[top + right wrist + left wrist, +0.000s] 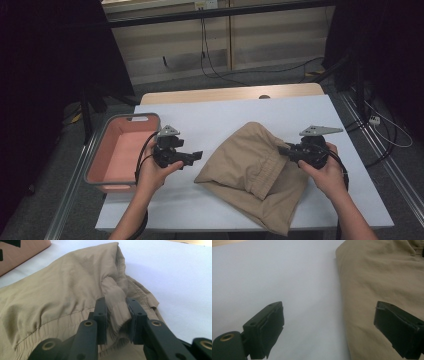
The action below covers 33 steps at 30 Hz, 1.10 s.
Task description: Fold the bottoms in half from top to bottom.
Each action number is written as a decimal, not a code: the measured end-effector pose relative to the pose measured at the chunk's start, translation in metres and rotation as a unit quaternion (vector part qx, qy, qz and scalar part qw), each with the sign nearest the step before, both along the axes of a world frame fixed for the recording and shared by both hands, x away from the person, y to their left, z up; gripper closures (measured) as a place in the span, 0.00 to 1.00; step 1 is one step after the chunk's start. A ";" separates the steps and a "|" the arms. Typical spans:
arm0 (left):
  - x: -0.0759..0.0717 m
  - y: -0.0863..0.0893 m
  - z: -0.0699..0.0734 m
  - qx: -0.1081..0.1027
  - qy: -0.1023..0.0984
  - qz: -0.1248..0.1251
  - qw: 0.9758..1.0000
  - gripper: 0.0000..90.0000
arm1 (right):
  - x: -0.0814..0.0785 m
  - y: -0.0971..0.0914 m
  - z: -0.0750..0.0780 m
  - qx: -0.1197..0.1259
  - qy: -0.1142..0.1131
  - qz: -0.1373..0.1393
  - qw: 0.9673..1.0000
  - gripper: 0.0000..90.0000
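Right now the tan shorts [250,165] lie in a loose heap on the white surface [210,120], well to the right of the pink bin [122,150] that sits at the left edge of the surface. The right tool [117,315] has its two black jaws pressed on a bunched bit of the stretchy waistband [62,322], on the side of the shorts far from the bin. The left tool [329,322] is spread wide and holds nothing; one jaw hangs over the bare surface and the other over the edge of the shorts nearest the bin. The shorts look thin, soft and light, so they will most likely flop and sag when they are lifted, and they will not keep any shape by themselves. They do not look slippery, and nothing about them can break. The waistband is thicker and puckered, so it looks like the best place to hold, since the cloth there is less likely to slide out. A good spot for the left tool would be the same waistband, on the bin side of the shorts, so the cloth can be pulled flat between both tools.
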<state>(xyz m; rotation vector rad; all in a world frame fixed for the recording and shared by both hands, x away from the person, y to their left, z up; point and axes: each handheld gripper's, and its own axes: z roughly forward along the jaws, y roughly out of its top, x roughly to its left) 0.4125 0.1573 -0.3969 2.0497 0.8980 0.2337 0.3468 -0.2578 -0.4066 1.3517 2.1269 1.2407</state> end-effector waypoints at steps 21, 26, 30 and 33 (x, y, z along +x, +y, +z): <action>-0.001 0.000 0.001 -0.002 0.001 0.002 1.000 0.10 | -0.006 -0.004 0.005 -0.005 -0.003 0.000 1.000 0.81; 0.000 -0.001 -0.001 -0.002 0.003 0.001 1.000 0.10 | -0.008 -0.005 0.006 -0.003 -0.002 -0.001 1.000 0.81; 0.000 -0.001 -0.001 -0.002 0.003 0.002 1.000 0.10 | -0.009 -0.005 0.008 -0.004 -0.004 0.001 1.000 0.81; 0.000 -0.001 -0.001 0.000 0.004 0.001 1.000 0.10 | -0.010 -0.006 0.008 -0.006 -0.003 0.000 1.000 0.81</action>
